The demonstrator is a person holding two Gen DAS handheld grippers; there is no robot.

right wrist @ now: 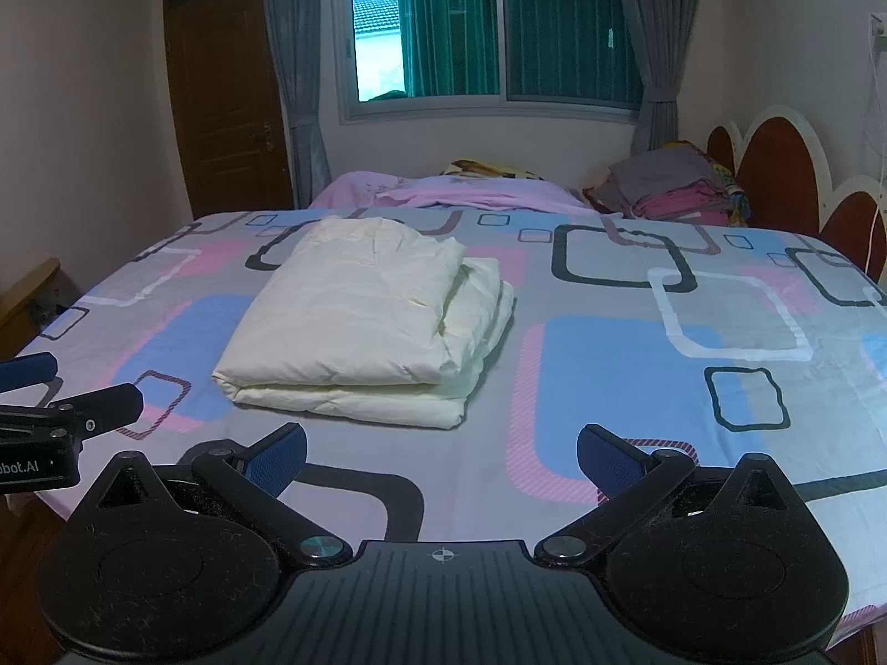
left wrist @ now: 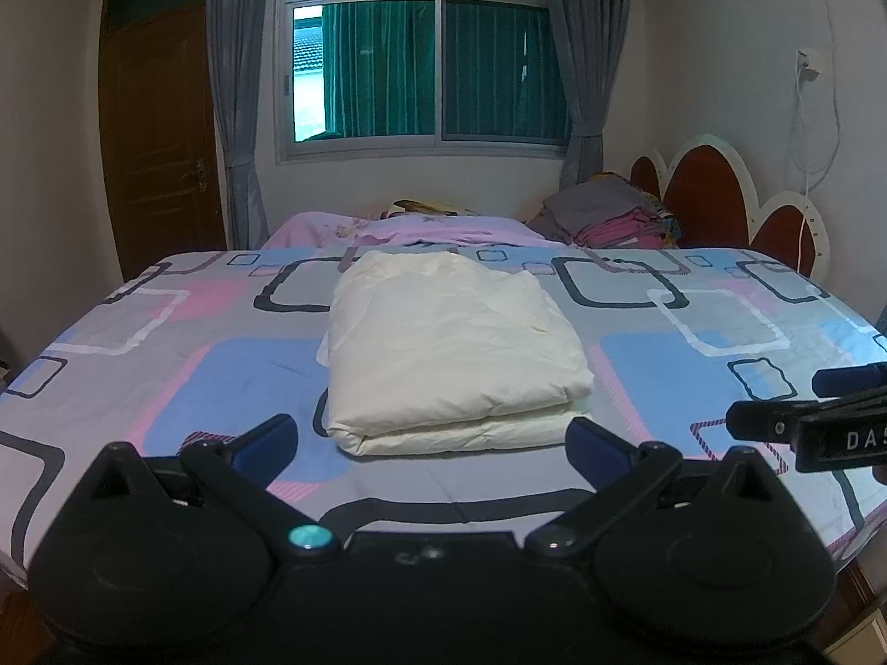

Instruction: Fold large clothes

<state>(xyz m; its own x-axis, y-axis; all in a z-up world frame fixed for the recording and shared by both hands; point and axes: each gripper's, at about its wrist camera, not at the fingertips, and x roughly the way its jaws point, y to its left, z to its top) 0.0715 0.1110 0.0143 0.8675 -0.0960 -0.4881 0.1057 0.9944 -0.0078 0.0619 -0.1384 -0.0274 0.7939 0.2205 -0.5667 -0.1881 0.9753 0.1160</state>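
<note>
Cream garment (left wrist: 452, 343), already folded into a thick layered rectangle, lying mid-bed (left wrist: 693, 443) toward the near edge. Left tongs (left wrist: 432, 438) and right tongs (right wrist: 441, 457) spread wide, gripping nothing, hovering just short of it. Folding apparently finished; perhaps only tidying left.

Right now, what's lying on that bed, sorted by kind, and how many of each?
Folded cream garment: 1
Pile of folded clothes by the headboard: 1
Pink quilt at the far side: 1
Total: 3, on the patterned bedsheet.
</note>
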